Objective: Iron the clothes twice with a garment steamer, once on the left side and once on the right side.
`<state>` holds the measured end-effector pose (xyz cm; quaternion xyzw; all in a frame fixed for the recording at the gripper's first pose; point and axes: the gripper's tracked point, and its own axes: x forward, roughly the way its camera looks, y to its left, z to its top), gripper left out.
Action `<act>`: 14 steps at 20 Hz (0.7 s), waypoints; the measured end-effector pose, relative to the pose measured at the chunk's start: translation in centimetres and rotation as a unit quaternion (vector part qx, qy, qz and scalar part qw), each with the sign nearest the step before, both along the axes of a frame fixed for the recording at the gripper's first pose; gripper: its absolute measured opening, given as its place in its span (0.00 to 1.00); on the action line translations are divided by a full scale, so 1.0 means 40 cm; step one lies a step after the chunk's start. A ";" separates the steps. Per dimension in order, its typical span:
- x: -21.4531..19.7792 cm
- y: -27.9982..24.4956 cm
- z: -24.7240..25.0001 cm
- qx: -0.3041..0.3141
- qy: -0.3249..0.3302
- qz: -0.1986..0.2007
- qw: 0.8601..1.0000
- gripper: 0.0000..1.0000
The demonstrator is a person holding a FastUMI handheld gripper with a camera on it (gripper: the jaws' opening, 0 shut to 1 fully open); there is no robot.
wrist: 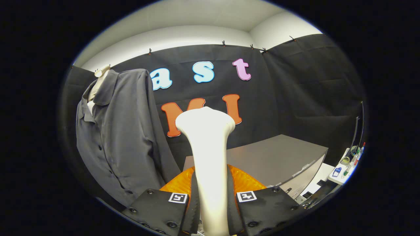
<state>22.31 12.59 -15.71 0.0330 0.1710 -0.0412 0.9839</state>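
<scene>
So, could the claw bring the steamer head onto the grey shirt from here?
Probably yes: the claw is shut on the steamer, and the grey shirt hangs beside its head with open space between them.

steamer (210,164) base hidden between tool (212,209) fingers, shirt (121,137) hem cut off

steamer (208,154) — cream white, plain | shirt (121,131) — dark slate grey, plain, with dark buttons | mannequin neck (100,78) inside the collar: pale cream | table (269,160): flat grey top | orange body, faceted texture, at the steamer's base (244,180) | booth wall (295,91): black cloth | ceiling band above it: off-white
</scene>
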 end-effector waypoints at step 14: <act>-0.254 0.415 0.157 -0.022 -0.094 0.057 0.994 0.41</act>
